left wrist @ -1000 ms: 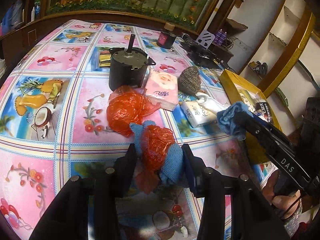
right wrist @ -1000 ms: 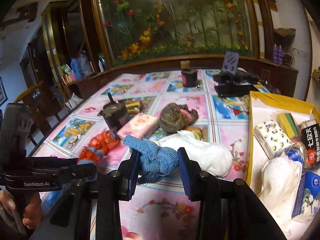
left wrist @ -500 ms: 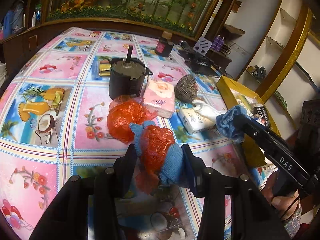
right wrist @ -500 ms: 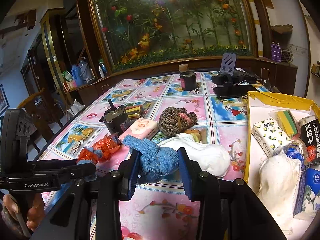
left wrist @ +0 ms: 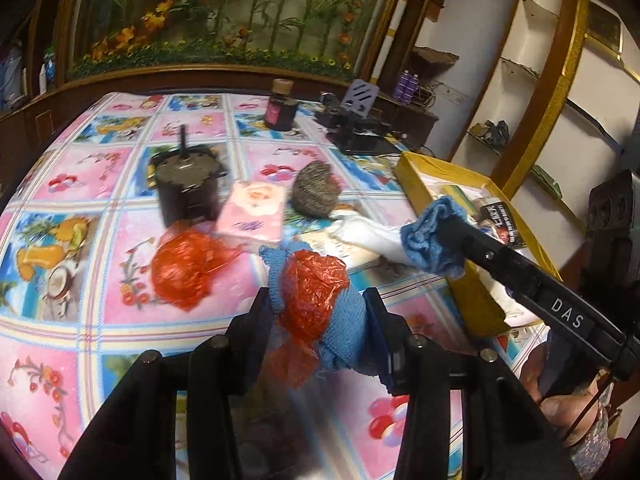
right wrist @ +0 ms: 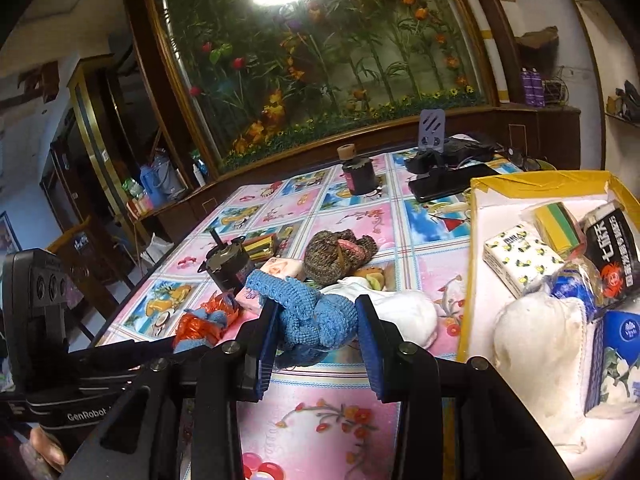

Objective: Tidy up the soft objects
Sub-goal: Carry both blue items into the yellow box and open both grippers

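My left gripper (left wrist: 318, 312) is shut on a blue knitted piece wrapped with a red plastic bag (left wrist: 314, 300), held above the table. My right gripper (right wrist: 316, 320) is shut on a blue knitted cloth (right wrist: 312, 312); it also shows in the left wrist view (left wrist: 434, 248), near the yellow box (left wrist: 472, 300). The yellow box (right wrist: 476, 216) holds several soft packs and a white cloth (right wrist: 536, 344). On the table lie another red plastic bag (left wrist: 180, 268), a pink tissue pack (left wrist: 254, 210), a brown knitted hat (right wrist: 338, 256) and a white cloth (right wrist: 404, 312).
A black cylinder motor (left wrist: 188, 188) stands mid-table. A dark bottle (right wrist: 358, 174), a phone (right wrist: 448, 184) and a stand (right wrist: 432, 130) are at the far edge. The floral tablecloth (left wrist: 80, 320) covers the table. A wooden cabinet with a plant display is behind.
Both grippers have risen and tilted a little with their loads still held; the table objects have not moved.
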Motion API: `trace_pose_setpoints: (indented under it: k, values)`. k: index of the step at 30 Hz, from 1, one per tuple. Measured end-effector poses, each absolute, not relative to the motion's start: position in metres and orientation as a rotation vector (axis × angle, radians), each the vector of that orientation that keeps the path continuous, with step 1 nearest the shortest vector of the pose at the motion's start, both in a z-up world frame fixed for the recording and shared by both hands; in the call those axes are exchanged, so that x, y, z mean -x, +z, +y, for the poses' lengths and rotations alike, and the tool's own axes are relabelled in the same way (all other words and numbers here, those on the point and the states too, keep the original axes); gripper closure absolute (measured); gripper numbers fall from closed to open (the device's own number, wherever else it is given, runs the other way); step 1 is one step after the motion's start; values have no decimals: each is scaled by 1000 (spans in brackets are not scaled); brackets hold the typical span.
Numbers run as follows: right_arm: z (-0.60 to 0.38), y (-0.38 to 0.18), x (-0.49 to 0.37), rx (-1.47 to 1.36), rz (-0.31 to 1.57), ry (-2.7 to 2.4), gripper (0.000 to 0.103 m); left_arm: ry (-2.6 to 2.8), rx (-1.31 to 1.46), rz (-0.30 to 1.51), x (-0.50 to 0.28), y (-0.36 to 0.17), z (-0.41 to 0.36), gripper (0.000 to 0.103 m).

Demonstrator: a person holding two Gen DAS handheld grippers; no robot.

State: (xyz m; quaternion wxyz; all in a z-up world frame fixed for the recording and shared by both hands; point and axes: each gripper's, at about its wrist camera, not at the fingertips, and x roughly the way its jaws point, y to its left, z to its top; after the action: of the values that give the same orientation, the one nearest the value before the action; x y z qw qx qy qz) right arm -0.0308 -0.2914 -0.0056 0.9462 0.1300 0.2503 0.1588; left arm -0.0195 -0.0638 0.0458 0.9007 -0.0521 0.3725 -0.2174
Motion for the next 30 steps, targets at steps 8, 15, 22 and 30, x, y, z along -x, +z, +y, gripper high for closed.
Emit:
trace_pose_setpoints:
  k: [8, 15, 22, 30]
  values:
    - [-340, -3, 46, -326, 514, 231, 63, -524, 49, 784, 14, 48, -119, 59]
    - [-382, 5, 62, -376, 479, 167, 62, -575, 15, 791, 19, 49, -155, 59]
    - [-412, 19, 69, -391, 462, 137, 62, -603, -11, 791, 13, 58, -184, 59]
    - [-457, 52, 57, -380, 479, 56, 62, -680, -57, 788, -6, 83, -238, 59]
